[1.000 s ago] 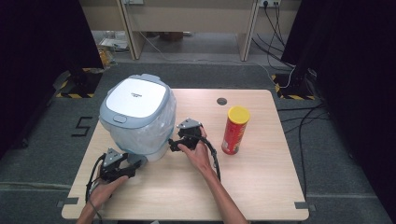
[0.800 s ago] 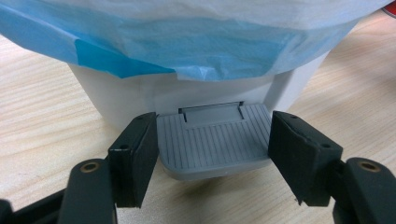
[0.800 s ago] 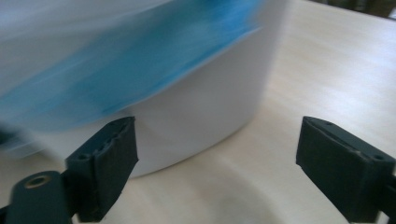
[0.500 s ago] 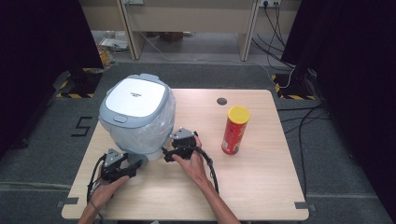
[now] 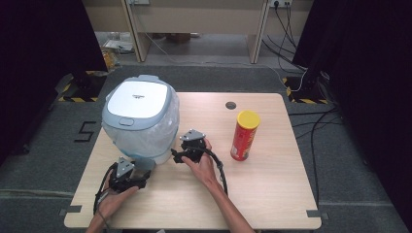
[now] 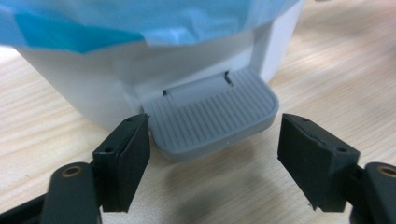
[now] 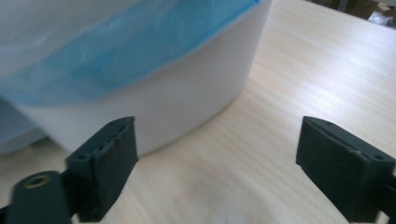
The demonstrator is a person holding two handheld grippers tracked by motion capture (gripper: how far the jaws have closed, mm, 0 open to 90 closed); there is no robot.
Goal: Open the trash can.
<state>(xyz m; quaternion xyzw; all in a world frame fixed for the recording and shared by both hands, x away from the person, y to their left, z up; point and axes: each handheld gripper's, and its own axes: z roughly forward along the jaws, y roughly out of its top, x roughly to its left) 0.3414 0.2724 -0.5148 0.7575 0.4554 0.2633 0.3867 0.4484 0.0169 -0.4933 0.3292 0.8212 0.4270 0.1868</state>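
The left tool [image 6: 212, 163] sits low on the worktop [image 5: 272, 194], its jaws just opened and straddling the grey ribbed pedal [image 6: 212, 123] at the front foot of the bin [image 5: 141, 119]; the pedal lies straight ahead, between the pads but unclamped. The right tool [image 7: 215, 163], jaws apart on nothing though just narrowing, faces the bin's white wall at its right. The left is nearer the pedal, so pressing it probably falls to that hand.

A light wooden table [image 5: 272, 194] with a small round hole [image 5: 231, 105] stands on grey carpet [image 5: 48, 141] marked with a "5" [image 5: 85, 131]. Black curtains [image 5: 43, 39] flank both sides; a pale desk [image 5: 194, 19] and trailing cables [image 5: 311, 121] sit behind.
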